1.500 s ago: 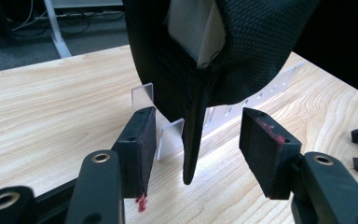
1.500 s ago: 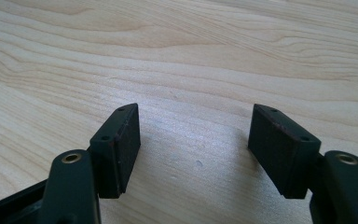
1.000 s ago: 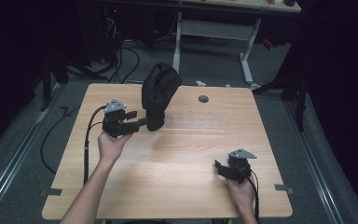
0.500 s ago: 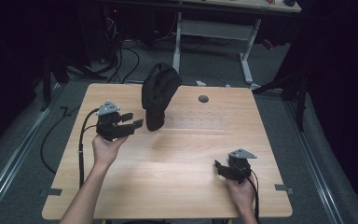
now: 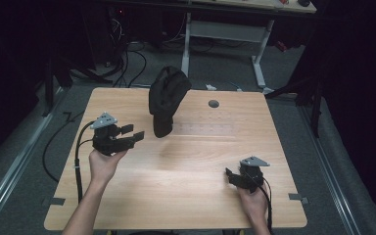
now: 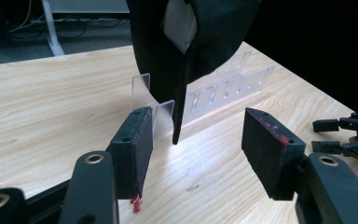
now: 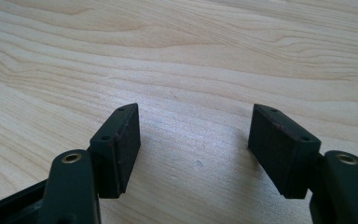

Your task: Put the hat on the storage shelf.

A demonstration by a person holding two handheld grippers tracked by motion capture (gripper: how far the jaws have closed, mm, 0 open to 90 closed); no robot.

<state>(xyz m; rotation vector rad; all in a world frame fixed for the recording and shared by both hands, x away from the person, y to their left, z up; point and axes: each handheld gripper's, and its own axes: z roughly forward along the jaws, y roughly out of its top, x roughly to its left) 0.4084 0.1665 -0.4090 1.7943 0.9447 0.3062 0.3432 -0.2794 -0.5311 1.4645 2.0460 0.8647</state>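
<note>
left gripper drawn back leftward from the black cap, now apart, jaws seemingly unchanged, empty

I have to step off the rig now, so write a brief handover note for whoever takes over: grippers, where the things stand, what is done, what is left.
Left gripper: open, holding nothing, level, pointing at the lower edge of the black cap, close to it but apart.
Right gripper: open, holding nothing, low over bare wood at the near right of the table.
Cap: perched upright on a clear stand at the table's far middle; its brim hangs down toward the table.
Done: the cap sits on the stand, ungripped.
Left: probably either closing in to grip the cap or backing off; decide which.
</note>
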